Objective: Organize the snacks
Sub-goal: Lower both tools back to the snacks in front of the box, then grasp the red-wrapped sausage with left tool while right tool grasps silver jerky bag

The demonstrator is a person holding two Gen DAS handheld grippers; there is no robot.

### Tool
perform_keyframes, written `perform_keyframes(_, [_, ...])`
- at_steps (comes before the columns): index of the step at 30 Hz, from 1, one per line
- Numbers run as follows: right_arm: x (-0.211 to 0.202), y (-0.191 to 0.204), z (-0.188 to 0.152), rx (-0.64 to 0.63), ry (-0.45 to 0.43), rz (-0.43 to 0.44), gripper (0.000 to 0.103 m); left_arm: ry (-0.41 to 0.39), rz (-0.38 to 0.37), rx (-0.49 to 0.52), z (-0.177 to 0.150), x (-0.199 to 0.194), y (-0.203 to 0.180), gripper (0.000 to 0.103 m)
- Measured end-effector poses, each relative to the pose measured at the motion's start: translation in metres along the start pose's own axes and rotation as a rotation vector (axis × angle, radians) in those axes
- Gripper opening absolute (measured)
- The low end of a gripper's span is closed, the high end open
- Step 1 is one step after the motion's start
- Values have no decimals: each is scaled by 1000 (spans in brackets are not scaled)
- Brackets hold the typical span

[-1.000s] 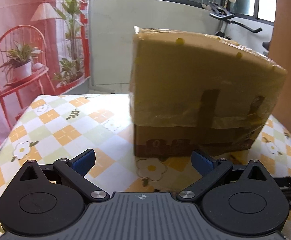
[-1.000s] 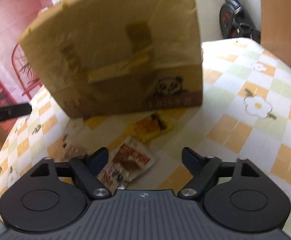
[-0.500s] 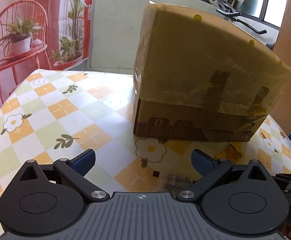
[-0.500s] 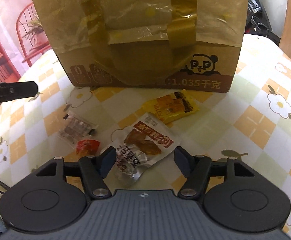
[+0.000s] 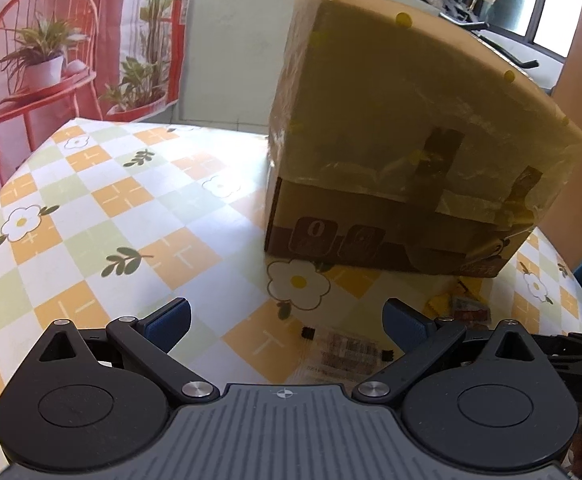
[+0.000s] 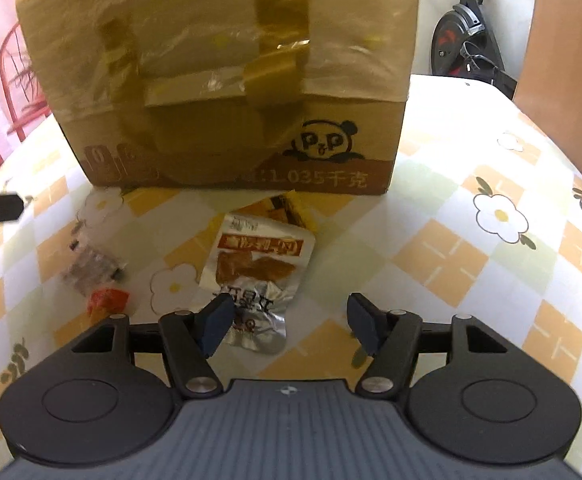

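Silver snack packet (image 6: pixel 257 276) lies between open fingers (image 6: pixel 215 322).

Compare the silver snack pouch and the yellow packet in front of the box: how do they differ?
The silver pouch is larger than the yellow packet. The pouch lies fully exposed, its crumpled near end between the open fingers of the right gripper; the packet is partly covered by the pouch and sits against the box. The pouch shows orange print and a food picture; the packet is plain yellow with dark marks. Both lie flat on the tablecloth.
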State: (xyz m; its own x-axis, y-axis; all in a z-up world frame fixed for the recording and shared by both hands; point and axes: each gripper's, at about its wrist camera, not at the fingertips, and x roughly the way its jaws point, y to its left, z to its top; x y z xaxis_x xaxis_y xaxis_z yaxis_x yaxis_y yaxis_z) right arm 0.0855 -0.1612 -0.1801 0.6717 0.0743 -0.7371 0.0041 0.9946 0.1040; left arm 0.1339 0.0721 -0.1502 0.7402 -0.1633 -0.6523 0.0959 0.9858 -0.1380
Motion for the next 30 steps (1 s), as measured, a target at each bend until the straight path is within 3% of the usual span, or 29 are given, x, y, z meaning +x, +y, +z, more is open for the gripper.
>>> perform_keyframes(6, [4,14,4,-35,-20,48,66,15,22,2,-1,1,-1,103])
perform_keyframes(14, [24,26,3,-108,-23,15,78,32,28,-12,-7,2,0,101])
perform_keyframes(19, [20,21,-4,-139,-68,24,63,57,11,-9,-12,5,-3,91])
perform_keyframes(25, [13,4,-13,-123,-115,47,59,76,-5,-2,-19,7,-12,83])
perform_keyframes(30, [10,-4,-21,-110,-160,78,59,115,-45,0,-29,10,-25,67])
